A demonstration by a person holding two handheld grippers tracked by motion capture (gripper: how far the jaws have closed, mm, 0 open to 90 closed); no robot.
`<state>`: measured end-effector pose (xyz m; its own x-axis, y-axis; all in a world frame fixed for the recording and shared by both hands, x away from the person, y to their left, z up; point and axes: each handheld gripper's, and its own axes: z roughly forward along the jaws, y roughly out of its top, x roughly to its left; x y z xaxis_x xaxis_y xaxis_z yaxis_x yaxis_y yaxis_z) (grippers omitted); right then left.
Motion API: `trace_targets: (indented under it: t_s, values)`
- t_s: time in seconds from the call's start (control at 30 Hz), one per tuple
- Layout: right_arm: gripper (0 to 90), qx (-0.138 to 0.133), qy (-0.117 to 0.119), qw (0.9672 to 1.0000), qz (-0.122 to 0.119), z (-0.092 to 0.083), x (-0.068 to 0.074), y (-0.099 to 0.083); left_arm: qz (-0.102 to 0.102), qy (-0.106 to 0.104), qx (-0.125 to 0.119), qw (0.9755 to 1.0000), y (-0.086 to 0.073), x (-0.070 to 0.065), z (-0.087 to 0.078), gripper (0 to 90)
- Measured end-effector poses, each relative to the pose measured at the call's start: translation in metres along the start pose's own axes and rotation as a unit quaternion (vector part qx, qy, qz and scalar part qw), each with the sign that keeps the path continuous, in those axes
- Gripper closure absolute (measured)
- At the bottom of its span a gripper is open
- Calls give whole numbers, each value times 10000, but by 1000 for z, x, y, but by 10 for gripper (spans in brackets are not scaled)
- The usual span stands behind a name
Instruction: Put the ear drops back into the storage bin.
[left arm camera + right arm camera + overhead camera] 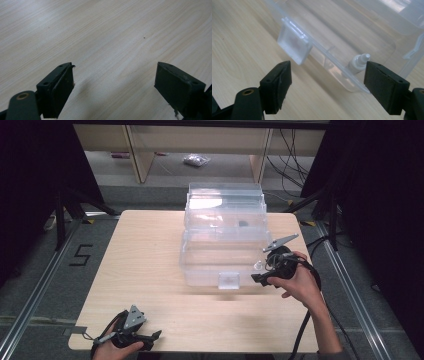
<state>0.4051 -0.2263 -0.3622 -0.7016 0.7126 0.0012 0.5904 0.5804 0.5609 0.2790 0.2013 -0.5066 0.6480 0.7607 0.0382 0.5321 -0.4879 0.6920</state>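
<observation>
My right gripper [261,278] hangs at the front right corner of the clear plastic box [223,237], which sits open in the middle of the desk [145,265] with its lid tipped up at the back. The jaws stand wide apart with nothing between them. In the right gripper view I look past both jaws at the box's front rim, its latch tab [294,44] to the left, and a small white bottle [359,62] lying inside the box just behind the wall, near the corner.

I judge the bottle to be what I am working with here. To do this well, I should lift the gripper over the rim first, not push through the wall, then come down with 1 jaw on each side of the bottle's body rather than its thin nozzle. The clear wall is easy to misjudge, so I go slowly and keep the jaws off the plastic.

My left gripper [150,338] rests at the near left edge of the desk, jaws wide open and empty over bare wood.
</observation>
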Motion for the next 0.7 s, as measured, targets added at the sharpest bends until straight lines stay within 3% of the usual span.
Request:
trace_targets:
  t_s: [0.27,0.3,0.33,0.4,0.5,0.6,0.63,0.67,0.7]
  values:
    - [230,-132,12,9999,-95,1,9,-12,49,-29,23,10000,0,0,-1,150]
    - [230,-63,78,9999,41,-1,12,-13,10,-37,-13,10000,0,0,0,151]
    - [228,-167,16,9998,-146,1,11,-14,17,-37,-5,10000,0,0,0,151]
    - [228,-136,48,9999,-23,0,13,-16,53,-26,28,10000,0,0,-1,151]
    - [226,-207,-3,9997,-115,2,12,-18,25,-28,28,10000,0,0,-1,150]
    - [224,-103,91,9999,53,2,15,-21,17,-38,-7,10000,0,0,0,151]
    - [223,-187,26,9998,-49,3,14,-22,20,-21,-23,10000,0,0,0,151]
    - [221,-129,63,9999,35,3,15,-23,-33,35,-3,10000,0,-1,0,151]
    - [221,-200,42,9998,-36,4,14,-24,-39,3,8,10000,0,0,0,151]
